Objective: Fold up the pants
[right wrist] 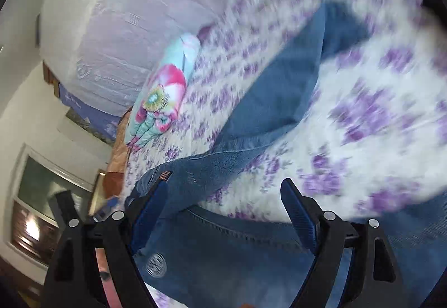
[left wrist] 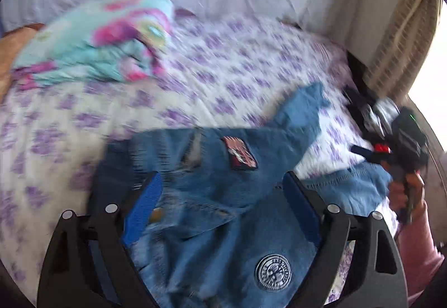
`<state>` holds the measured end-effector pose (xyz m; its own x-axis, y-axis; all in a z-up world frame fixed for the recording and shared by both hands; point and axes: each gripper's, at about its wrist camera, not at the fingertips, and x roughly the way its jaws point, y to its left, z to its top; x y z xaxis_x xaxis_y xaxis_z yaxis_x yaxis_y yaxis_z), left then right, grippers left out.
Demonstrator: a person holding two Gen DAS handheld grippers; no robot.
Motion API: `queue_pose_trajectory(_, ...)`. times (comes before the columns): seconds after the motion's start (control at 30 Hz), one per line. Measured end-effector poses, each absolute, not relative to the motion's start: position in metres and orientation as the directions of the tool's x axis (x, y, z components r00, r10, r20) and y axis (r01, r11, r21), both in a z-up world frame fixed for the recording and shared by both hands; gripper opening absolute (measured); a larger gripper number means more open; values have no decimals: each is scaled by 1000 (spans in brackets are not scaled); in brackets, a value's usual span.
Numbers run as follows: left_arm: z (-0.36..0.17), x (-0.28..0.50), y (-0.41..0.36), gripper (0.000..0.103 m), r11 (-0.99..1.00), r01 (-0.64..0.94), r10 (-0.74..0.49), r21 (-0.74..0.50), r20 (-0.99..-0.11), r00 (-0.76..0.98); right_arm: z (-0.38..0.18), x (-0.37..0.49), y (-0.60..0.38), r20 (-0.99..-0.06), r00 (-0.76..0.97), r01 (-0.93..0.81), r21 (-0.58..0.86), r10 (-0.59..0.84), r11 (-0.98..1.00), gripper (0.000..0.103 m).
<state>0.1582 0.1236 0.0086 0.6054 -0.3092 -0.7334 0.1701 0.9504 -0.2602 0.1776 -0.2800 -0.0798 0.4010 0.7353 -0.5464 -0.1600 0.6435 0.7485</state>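
The jeans (left wrist: pixel 223 196) are seen spread rumpled on the bed (left wrist: pixel 83 118), one leg trailing away. Both claws are held wide apart, nothing pinched: the left gripper (left wrist: pixel 222 197) over the patched denim, the right gripper (right wrist: pixel 223 207) above the seam. Soft but weighty cloth is expected, limp and prone to sagging; the hem (left wrist: pixel 346 185) or waistband edge is best pinched.
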Motion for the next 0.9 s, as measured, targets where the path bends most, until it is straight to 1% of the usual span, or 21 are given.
queue_pose_trajectory(0.03,-4,167,118,85,950,183,-311,-252,-758,574,-93,189,-269,-547,359,-132,772,756,622,84)
queue_pose_trajectory(0.1,-31,188,119,85,966,164,-258,-200,-804,535,-112,206,-249,-544,295,-100,800,786,591,78)
queue_pose_trajectory(0.13,-41,195,126,84,969,151,-245,-193,-811,532,-118,211,-240,-547,279,-101,801,789,591,66)
queue_pose_trajectory(0.17,-44,198,133,84,966,144,-258,-214,-809,529,-119,219,-228,-552,272,-121,793,788,597,50)
queue_pose_trajectory(0.2,-46,201,143,83,957,131,-289,-260,-798,529,-114,229,-215,-560,277,-153,776,781,611,45)
queue_pose_trajectory(0.27,-45,199,163,80,935,91,-333,-342,-763,555,-96,251,-189,-588,323,-253,702,742,666,31)
queue_pose_trajectory(0.3,-43,196,171,75,933,62,-323,-354,-751,576,-85,263,-173,-584,349,-318,662,734,678,30)
queue_pose_trajectory(0.33,-43,193,178,74,934,21,-296,-356,-741,603,-69,276,-151,-576,381,-396,604,723,691,30)
queue_pose_trajectory(0.37,-43,189,187,70,937,-40,-244,-348,-729,640,-60,289,-133,-566,402,-449,563,720,694,30)
queue_pose_trajectory(0.43,-49,185,197,70,921,-99,-216,-376,-706,675,-51,314,-101,-544,423,-525,505,725,685,30)
queue_pose_trajectory(0.5,-54,183,195,70,930,-134,-160,-342,-705,691,-61,342,-73,-586,416,-544,453,696,706,43)
queue_pose_trajectory(0.53,-54,182,190,70,940,-134,-137,-313,-708,693,-70,352,-62,-625,397,-537,436,672,722,56)
queue_pose_trajectory(0.57,-54,182,183,71,955,-132,-102,-266,-712,695,-84,361,-50,-678,371,-520,415,635,747,57)
queue_pose_trajectory(0.6,-54,181,178,72,964,-128,-81,-234,-713,696,-95,363,-44,-708,347,-513,406,615,757,57)
queue_pose_trajectory(0.63,-53,182,176,72,968,-126,-71,-219,-714,696,-98,359,-47,-714,335,-512,410,614,755,59)
queue_pose_trajectory(0.7,-54,182,181,72,963,-125,-85,-237,-713,696,-93,342,-69,-666,335,-510,467,666,723,60)
queue_pose_trajectory(0.73,-55,181,184,72,960,-125,-94,-250,-710,697,-88,334,-86,-634,349,-490,504,690,711,62)
queue_pose_trajectory(0.77,-55,181,186,72,958,-126,-99,-257,-711,697,-82,327,-112,-596,389,-448,544,703,709,69)
queue_pose_trajectory(0.8,-56,182,185,72,960,-126,-95,-252,-712,696,-79,322,-135,-566,438,-401,573,699,715,72)
queue_pose_trajectory(0.87,-55,179,182,73,965,-127,-79,-229,-716,693,-75,320,-196,-524,568,-242,631,635,737,84)
queue_pose_trajectory(0.9,-55,179,180,73,967,-126,-75,-222,-717,693,-76,322,-226,-511,628,-155,656,587,738,85)
